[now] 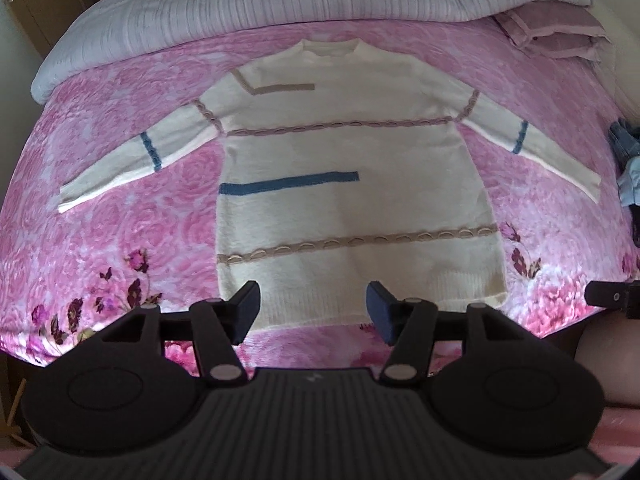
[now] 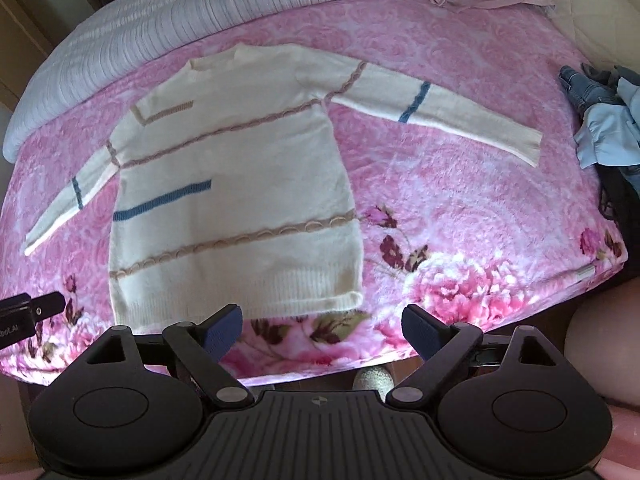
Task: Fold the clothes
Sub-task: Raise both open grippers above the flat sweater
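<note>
Right wrist: sweater (image 2: 236, 184) flat on blanket (image 2: 460, 184); clothes pile (image 2: 604, 120), possibly jeans, beside.

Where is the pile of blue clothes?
The pile of blue clothes sits at the right edge of the pink blanket, just past the cuff of the white sweater and its outstretched right-hand sleeve, in the right wrist view.

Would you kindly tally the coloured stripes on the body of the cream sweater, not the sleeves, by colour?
On the sweater:
Blue stripe: 1
Pink stripe: 1
Tan stripes: 2, one short near the shoulder and one long above the hem
Total: 4
</note>
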Demonstrator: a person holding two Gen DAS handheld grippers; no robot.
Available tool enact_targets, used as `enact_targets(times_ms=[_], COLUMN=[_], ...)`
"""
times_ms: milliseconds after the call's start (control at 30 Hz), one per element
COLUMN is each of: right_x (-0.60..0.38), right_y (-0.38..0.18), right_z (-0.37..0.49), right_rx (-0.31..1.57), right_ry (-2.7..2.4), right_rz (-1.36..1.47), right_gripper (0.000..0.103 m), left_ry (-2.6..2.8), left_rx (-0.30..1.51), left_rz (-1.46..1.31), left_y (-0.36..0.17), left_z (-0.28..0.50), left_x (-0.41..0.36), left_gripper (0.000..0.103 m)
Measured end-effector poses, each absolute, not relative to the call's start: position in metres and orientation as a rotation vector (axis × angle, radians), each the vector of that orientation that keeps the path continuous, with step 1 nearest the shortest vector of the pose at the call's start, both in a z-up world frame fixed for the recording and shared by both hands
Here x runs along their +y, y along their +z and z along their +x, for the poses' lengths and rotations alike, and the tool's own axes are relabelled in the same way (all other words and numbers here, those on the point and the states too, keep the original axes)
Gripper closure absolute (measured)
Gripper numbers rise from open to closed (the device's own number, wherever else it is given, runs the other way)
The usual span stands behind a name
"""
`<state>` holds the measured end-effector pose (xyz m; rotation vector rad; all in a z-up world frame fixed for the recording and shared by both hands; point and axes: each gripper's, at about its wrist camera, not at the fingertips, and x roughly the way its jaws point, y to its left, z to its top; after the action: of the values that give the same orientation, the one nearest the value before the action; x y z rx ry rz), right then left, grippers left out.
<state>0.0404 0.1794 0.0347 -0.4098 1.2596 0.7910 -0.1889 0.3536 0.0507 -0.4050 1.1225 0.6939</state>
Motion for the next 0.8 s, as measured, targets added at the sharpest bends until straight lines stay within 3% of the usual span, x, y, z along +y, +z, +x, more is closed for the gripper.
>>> enact_targets(times_ms=[800], right_x=[0.193], right_y=[0.040], right_z=[0.037], right_rx=[1.231], right_ry=[0.917], right_rz=[-0.470], right_gripper=[0.013], left_ry=[0.771], left_rx=[1.118], left_rz=[-0.443], left_y=[0.048], left_z=[-0.194], left_x=[0.346], left_gripper=[0.048])
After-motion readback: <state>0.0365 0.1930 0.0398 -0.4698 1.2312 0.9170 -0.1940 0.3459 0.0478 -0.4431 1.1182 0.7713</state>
